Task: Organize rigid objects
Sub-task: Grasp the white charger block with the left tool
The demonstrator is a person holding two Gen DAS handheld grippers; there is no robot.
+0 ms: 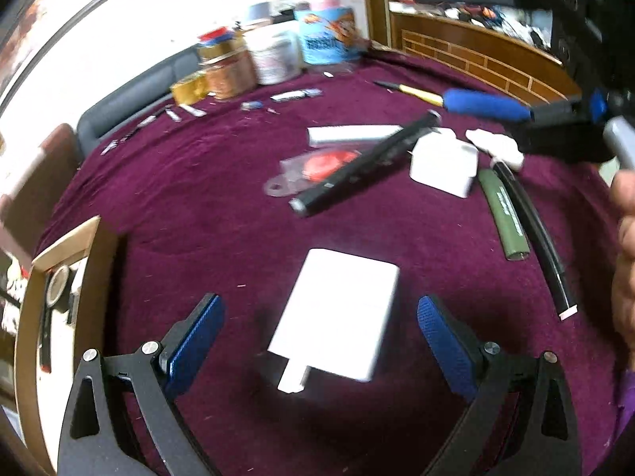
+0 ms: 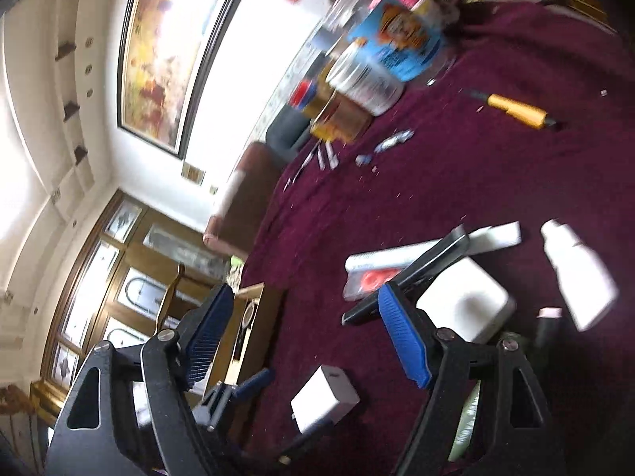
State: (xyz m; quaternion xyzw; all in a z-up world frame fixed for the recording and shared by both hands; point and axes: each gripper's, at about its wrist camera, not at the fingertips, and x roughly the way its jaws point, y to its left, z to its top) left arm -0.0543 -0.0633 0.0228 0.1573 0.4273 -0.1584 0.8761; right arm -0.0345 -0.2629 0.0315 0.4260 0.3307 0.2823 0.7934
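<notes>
A white plug adapter lies flat on the maroon cloth, its prongs toward the camera. My left gripper hangs over it, open, one blue pad on each side and neither touching it. In the right wrist view the same adapter sits low in the middle, with the left gripper just to its left. My right gripper is open with nothing between its pads. One of its blue fingers reaches in from the upper right of the left wrist view.
A black bar lies across a white flat box and a red item in a clear packet. Nearby lie a white box, white bottle, green tube, black tube and yellow-handled knife. Jars stand behind; a cardboard box sits left.
</notes>
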